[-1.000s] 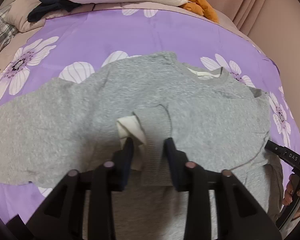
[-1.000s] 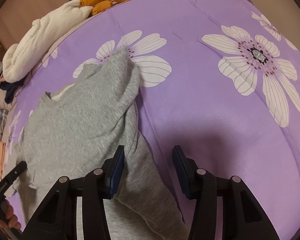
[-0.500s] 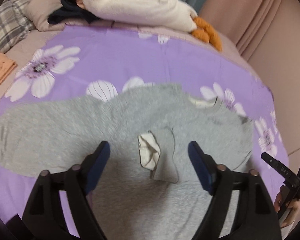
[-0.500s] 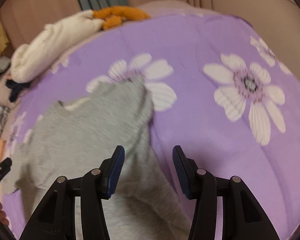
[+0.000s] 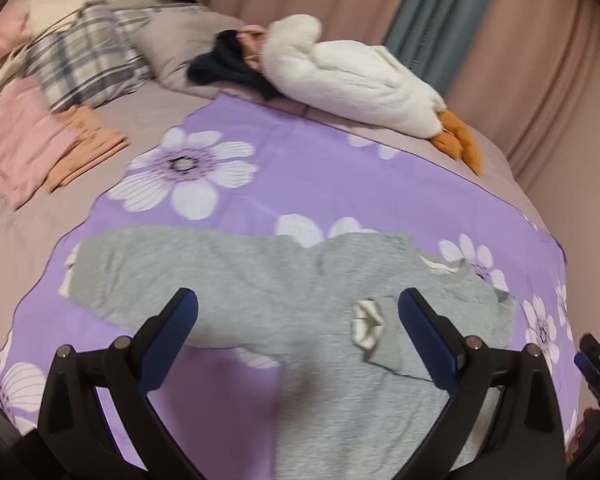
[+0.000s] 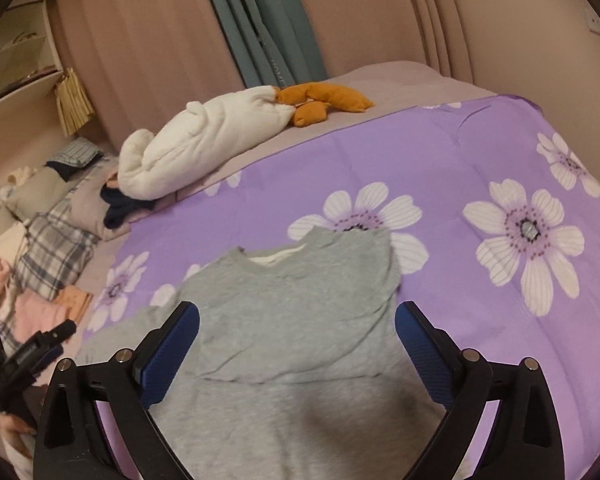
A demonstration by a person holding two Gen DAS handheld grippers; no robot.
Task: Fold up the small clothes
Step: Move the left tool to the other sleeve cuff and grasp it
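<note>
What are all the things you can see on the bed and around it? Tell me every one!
sweatshirt: one, grey, spread on the purple cloth, one sleeve folded across its front.
flower cloth: one, purple with white flowers, covering the bed.
plush duck: one, white with orange feet, at the far edge of the bed.
dark garment: one, navy, beside the duck's head.
folded clothes: a small stack, pink and orange, on the bed's left side.
plaid fabric: one, grey checks, behind the stack.
curtains: pink with a teal panel, behind the bed.
left gripper: one, black with blue pads, open above the sweatshirt.
right gripper: one, same colours, open.
</note>
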